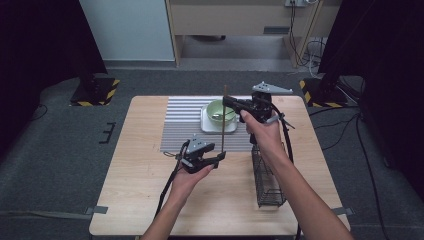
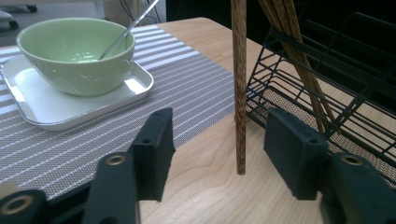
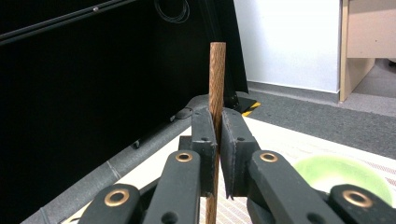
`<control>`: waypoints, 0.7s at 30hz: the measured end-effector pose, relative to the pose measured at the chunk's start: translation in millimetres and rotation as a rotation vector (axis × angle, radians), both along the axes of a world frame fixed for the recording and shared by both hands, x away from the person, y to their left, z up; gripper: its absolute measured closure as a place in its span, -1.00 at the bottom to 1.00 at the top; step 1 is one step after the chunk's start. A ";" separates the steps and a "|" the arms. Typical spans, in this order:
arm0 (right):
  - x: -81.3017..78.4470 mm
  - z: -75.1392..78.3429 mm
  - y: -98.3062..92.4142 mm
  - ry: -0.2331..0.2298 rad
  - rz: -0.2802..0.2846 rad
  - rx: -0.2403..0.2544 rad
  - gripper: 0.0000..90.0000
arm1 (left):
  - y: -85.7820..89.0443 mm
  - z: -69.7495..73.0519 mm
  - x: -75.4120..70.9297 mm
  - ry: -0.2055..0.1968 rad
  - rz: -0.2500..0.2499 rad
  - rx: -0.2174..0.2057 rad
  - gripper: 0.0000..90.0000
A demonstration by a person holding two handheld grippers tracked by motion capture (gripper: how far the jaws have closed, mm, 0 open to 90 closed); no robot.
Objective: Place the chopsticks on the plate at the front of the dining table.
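Now our right hand-held gripper (image 1: 235,104) clamps the chopstick (image 1: 223,120) upright near its top, so our left hand-held gripper (image 2: 218,140), still unclenched, can grasp the lower end at six o'clock.

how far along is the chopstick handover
Done: the right gripper is clamped on one chopstick, holding it upright over the table. In hand: the left gripper has its jaws either side of the lower end, not yet touching it. Left: closing on it; more chopsticks stand in the wire basket.
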State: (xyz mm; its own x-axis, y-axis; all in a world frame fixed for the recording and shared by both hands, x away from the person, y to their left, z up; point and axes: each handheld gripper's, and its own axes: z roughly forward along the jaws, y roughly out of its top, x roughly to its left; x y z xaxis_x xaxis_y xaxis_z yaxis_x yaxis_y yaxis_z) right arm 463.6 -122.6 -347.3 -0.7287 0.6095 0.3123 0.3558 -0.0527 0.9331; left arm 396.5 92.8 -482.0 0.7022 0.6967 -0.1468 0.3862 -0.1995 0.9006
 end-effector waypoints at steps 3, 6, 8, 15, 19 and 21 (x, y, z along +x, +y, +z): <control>0.1 -0.3 0.0 0.003 0.002 -0.001 0.89 | -1.3 -1.3 -0.4 -0.006 -0.009 -0.005 0.19; -0.3 -0.4 1.0 0.005 0.007 0.000 0.89 | -2.6 -2.4 0.0 0.001 -0.009 -0.009 0.26; -0.5 -0.2 1.7 0.005 0.008 0.001 0.89 | -3.7 -3.9 1.0 0.013 -0.011 -0.015 0.30; -0.3 1.3 0.8 0.004 0.008 0.000 0.89 | -7.5 -9.5 1.8 0.023 -0.012 -0.006 0.46; -0.5 2.2 0.5 0.006 0.010 0.000 0.89 | -8.5 -9.4 1.4 0.018 -0.011 -0.009 0.52; -0.7 2.8 0.5 0.005 0.011 0.001 0.89 | -8.4 -9.2 1.6 0.021 -0.013 -0.021 0.56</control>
